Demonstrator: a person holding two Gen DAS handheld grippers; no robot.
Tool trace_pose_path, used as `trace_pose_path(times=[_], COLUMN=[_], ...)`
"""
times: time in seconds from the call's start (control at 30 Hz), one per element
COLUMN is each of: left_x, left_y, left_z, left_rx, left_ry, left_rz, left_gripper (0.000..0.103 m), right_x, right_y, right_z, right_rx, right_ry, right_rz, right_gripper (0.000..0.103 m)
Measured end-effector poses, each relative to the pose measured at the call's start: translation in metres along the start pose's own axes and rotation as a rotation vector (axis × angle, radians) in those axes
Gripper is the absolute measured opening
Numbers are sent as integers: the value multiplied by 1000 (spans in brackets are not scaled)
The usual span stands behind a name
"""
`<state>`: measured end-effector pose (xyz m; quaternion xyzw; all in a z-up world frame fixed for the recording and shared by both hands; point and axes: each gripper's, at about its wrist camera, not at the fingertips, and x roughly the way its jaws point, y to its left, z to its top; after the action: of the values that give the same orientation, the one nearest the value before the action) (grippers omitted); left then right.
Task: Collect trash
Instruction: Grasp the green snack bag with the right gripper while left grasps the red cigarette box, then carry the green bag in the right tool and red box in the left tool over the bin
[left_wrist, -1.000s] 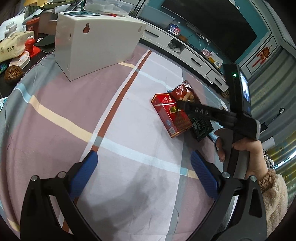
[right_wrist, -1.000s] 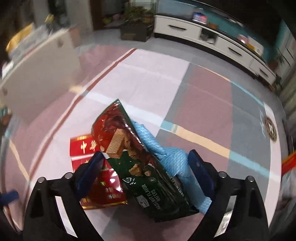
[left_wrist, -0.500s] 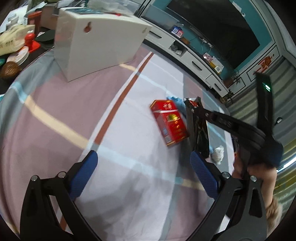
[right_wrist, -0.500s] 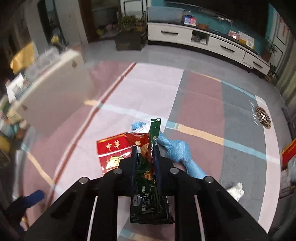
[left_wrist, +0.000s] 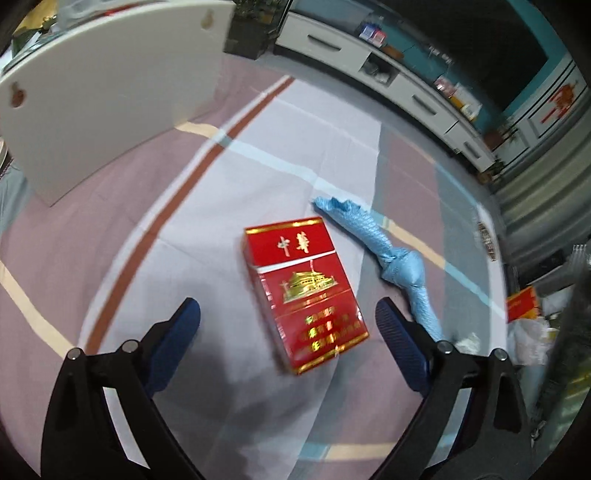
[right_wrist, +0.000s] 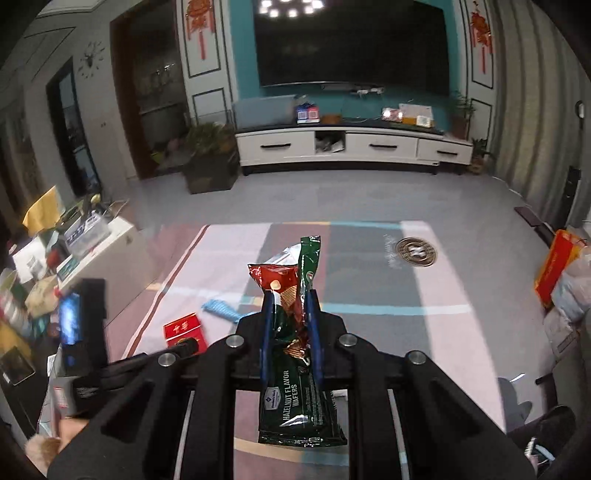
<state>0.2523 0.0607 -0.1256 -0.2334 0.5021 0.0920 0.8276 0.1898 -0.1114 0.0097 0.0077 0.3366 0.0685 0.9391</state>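
pinching wafer wrapper (right_wrist: 295, 354), right tongs (right_wrist: 290, 325); left tongs (left_wrist: 288, 325) wide apart, seemingly above cigarette pack (left_wrist: 304, 291).

Dark television (right_wrist: 351, 44) above white cabinet (right_wrist: 351, 146); potted plant (right_wrist: 210, 155) beside.

On the tablecloth (left_wrist: 229, 376) before you, the cigarette pack (left_wrist: 304, 291) lies left of the glove (left_wrist: 391, 258), box (left_wrist: 107, 99) behind.

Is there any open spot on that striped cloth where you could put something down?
Yes: the pink stretch between the white box and the red cigarette pack is bare. It is crowded right of the pack, where the blue glove lies.
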Motion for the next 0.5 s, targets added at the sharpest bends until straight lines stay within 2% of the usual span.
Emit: trace_pose_path(times=[0.1, 0.2, 0.23, 0.4, 0.5], left_x=[11, 12, 12, 7, -14], left_y=[-6, -14, -16, -15, -12], left_z=[1, 0, -1, -9, -20], left_rx=[-14, -12, -11, -19, 0], left_ry=[5, -21, -26, -57, -103], left_rz=[22, 47, 41, 36, 12], left_gripper=[88, 68, 65, 63, 63], right_x=[-12, -18, -19, -25, -34], right_y=[-10, -17, -18, -19, -14], right_z=[5, 8, 8, 9, 7], right_rx=[34, 60, 62, 75, 65], right_ry=[-26, -39, -42, -45, -52], right_rz=[51, 76, 77, 86, 88], right_gripper=[18, 18, 18, 18, 19])
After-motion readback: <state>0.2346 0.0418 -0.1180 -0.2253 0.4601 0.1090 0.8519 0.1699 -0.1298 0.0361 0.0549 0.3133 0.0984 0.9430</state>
